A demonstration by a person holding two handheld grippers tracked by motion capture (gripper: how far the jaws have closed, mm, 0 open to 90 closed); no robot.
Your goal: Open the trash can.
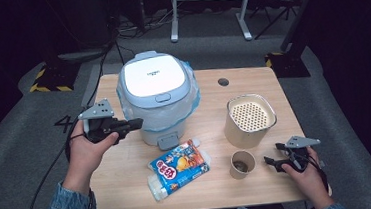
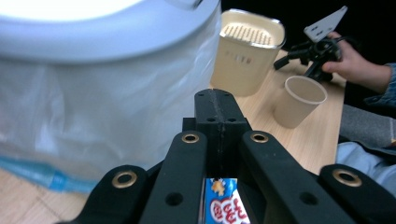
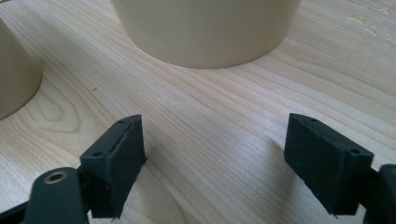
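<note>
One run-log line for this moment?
left gripper: shut, empty, beside cooker | right gripper: open, empty, by cup | snack bag: flat on table

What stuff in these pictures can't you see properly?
- Inside the rice cooker: its shut lid hides it in the high view.
- Words on the snack packet: too small in the high view; the closed left gripper covers most of it in the left gripper view.
- What's in the paper cup: too small and dark.
</note>
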